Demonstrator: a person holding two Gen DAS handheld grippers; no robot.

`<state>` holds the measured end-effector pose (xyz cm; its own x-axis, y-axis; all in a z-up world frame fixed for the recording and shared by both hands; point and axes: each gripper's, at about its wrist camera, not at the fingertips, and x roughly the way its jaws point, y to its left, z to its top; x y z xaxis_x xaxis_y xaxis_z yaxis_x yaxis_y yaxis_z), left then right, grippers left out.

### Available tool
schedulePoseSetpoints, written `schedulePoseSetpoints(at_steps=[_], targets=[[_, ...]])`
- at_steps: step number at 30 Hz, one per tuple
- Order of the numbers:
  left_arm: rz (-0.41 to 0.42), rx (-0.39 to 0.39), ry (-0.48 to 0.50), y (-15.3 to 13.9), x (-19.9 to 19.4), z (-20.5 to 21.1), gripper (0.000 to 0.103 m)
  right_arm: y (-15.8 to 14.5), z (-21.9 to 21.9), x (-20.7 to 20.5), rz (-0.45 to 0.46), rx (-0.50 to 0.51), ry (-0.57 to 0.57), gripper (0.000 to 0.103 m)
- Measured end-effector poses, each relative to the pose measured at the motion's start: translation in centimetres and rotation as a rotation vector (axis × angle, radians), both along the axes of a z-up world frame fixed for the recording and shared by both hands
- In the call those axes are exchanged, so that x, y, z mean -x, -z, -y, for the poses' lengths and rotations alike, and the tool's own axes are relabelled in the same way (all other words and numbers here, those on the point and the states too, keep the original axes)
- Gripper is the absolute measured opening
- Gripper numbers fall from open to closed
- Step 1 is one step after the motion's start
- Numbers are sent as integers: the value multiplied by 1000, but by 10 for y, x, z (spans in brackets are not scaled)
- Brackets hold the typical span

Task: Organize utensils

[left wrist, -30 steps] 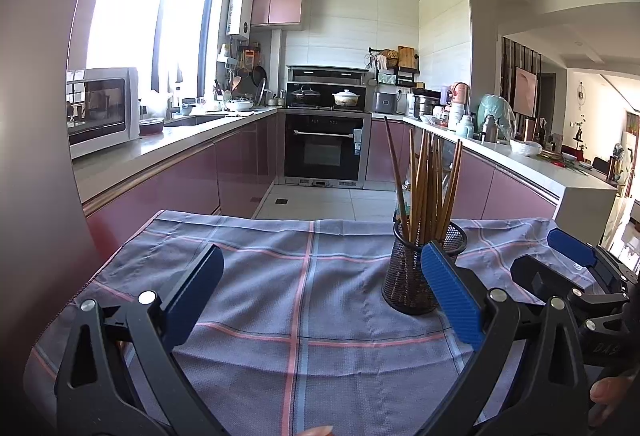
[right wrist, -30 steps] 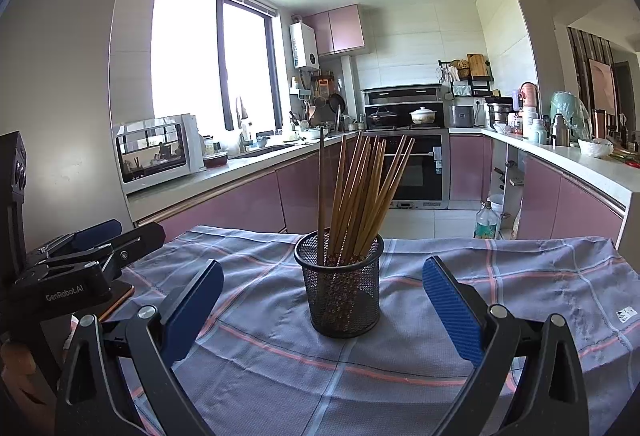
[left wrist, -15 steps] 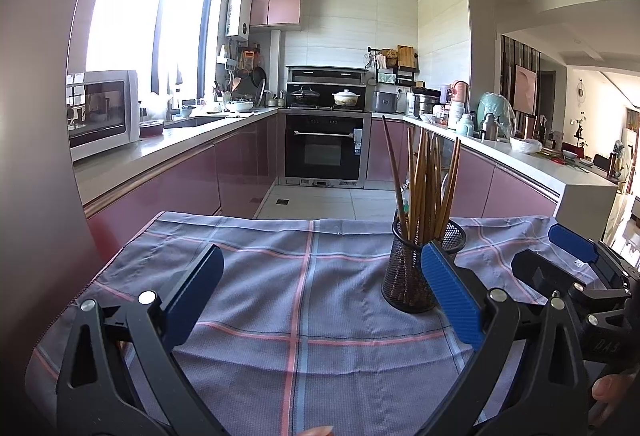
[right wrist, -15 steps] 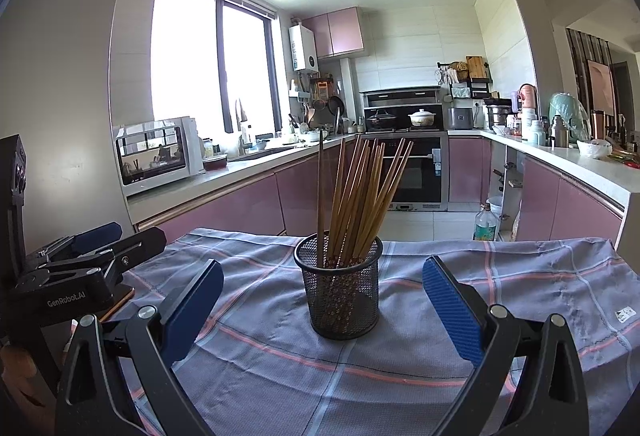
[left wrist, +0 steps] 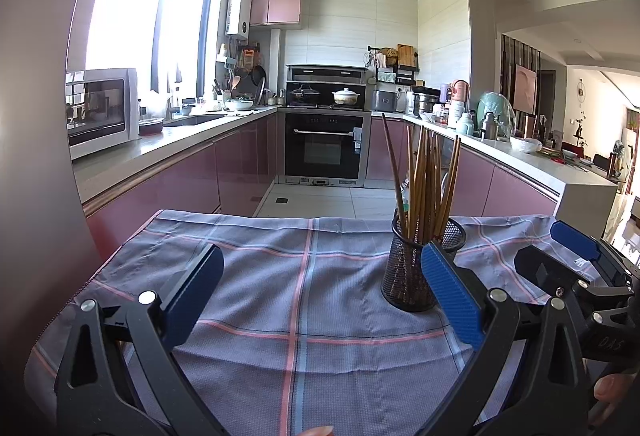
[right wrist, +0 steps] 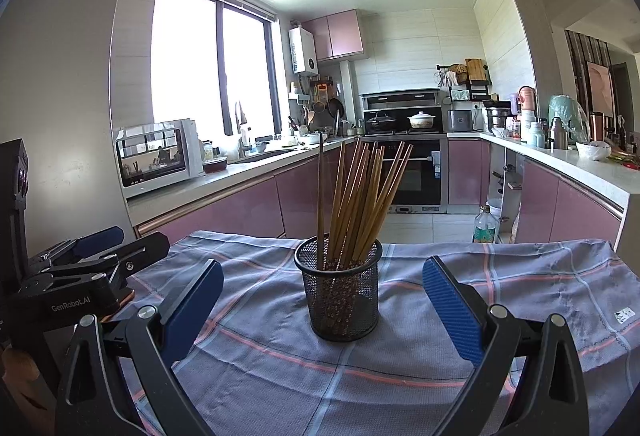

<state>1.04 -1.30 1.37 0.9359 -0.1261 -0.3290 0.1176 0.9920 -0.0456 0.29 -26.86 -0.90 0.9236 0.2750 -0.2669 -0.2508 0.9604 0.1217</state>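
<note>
A black mesh cup (right wrist: 339,292) stands upright on the checked grey cloth (right wrist: 500,300), holding several wooden chopsticks (right wrist: 360,196) that fan out above its rim. My right gripper (right wrist: 322,310) is open, with the cup a little ahead, centred between its blue pads. In the left wrist view the same mesh cup (left wrist: 416,268) sits just beyond the right pad, and the chopsticks (left wrist: 424,184) rise from it. My left gripper (left wrist: 320,300) is open over bare cloth, empty. Each gripper shows at the edge of the other's view.
The cloth-covered table ends at a far edge (left wrist: 280,218) above the tiled kitchen floor. Pink cabinets, a microwave (right wrist: 160,154), an oven (left wrist: 326,150) and cluttered counters lie well beyond. A plastic bottle (right wrist: 485,226) stands on the floor at the right.
Both grippers have drawn back slightly from the cup; it looks a little smaller and farther. Both stay open.
</note>
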Motion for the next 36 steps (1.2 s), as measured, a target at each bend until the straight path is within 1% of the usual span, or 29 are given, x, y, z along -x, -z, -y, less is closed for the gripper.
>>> schedulePoseSetpoints(at_steps=[21, 36], targets=[[-2, 1, -1, 1, -1, -2, 97, -1, 0, 1, 9, 7, 5, 96], [22, -4, -16, 1, -2, -2, 97, -5, 5, 6, 31, 2, 10, 96]])
